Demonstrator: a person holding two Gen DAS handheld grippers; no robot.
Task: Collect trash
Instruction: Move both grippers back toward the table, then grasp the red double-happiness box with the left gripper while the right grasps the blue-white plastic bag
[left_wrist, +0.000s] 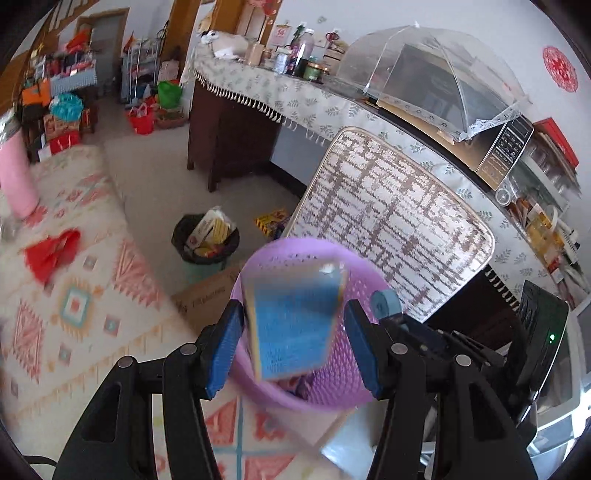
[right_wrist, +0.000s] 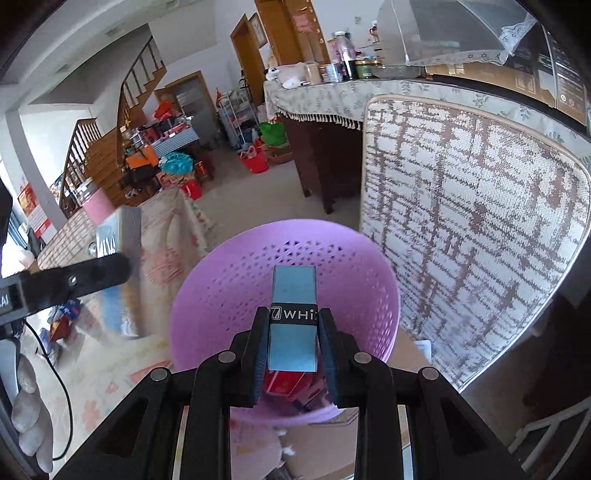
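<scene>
Right hand-held gripper (right_wrist: 293, 332) clamped on blue roll (right_wrist: 293, 295) (over purple basket (right_wrist: 229, 280)).

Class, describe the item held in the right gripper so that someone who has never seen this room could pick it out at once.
Find the large woven chair back; just beside it stands a purple perforated basket. Over the basket's mouth the right gripper is shut on a small light-blue roll. Unlike the bigger blue box in the left gripper, it wears a black lettered band.
</scene>
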